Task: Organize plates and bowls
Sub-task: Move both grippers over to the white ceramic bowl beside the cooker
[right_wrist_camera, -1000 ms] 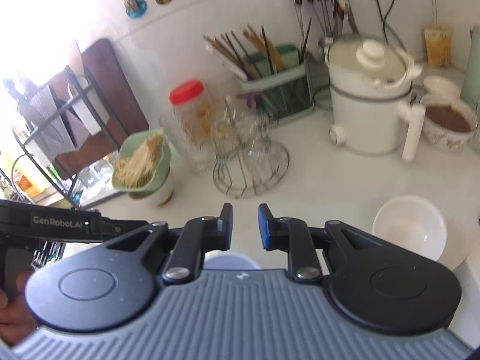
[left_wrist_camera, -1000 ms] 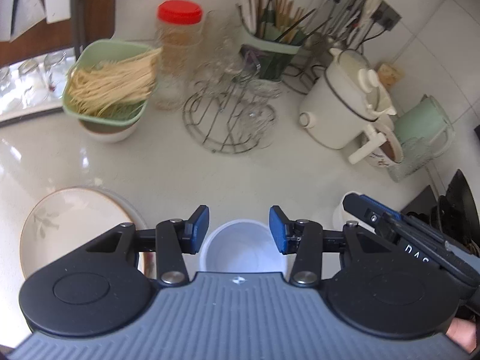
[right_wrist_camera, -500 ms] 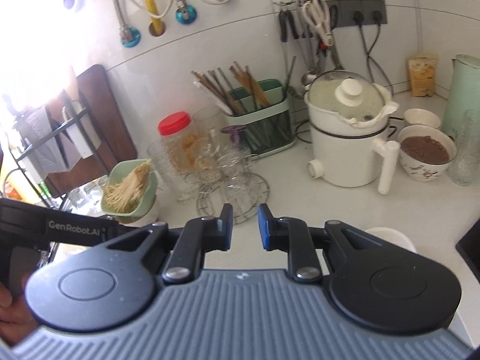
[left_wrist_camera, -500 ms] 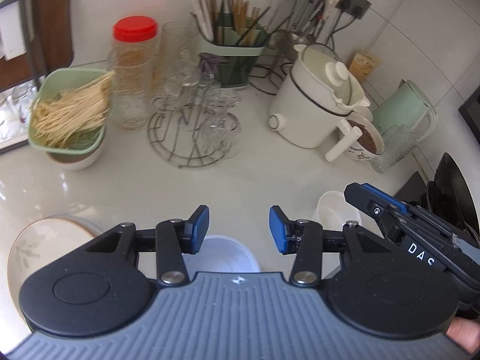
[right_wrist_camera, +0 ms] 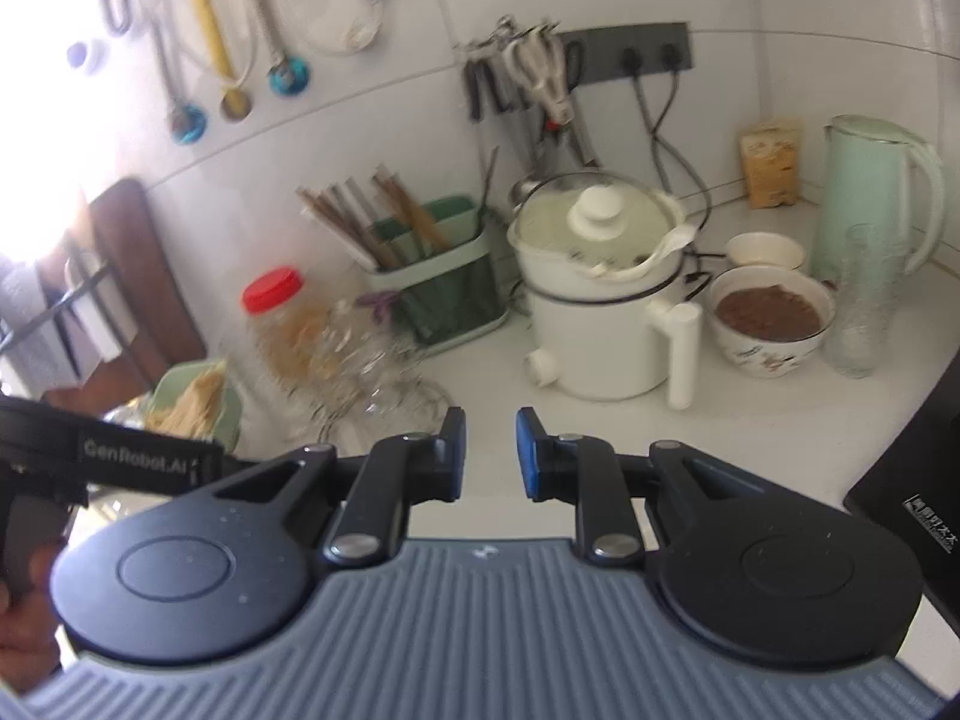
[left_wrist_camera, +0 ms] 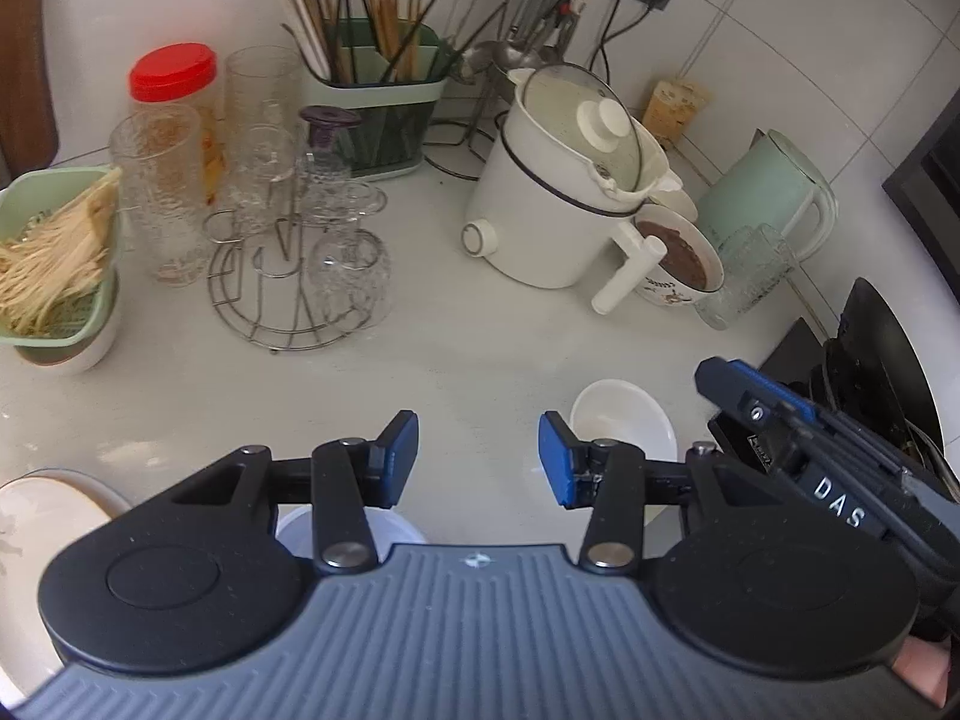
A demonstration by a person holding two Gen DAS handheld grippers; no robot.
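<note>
Countertop (left_wrist_camera: 480,354) fills my view, bare in the middle but crowded at the back by the white cooker (left_wrist_camera: 558,204), glass rack (left_wrist_camera: 288,294) and noodle basket (left_wrist_camera: 54,252). Both views have swung right since a second ago; the plate (left_wrist_camera: 42,504) has slid to the left edge, and the small white bowl (left_wrist_camera: 624,420) now sits just right of my left gripper (left_wrist_camera: 477,459), which is released and empty. My right gripper (right_wrist_camera: 491,456) is nearly clenched on nothing. A second white bowl (left_wrist_camera: 384,531) hides under the left tongs. I judge a bowl is next, with clear approach room.
</note>
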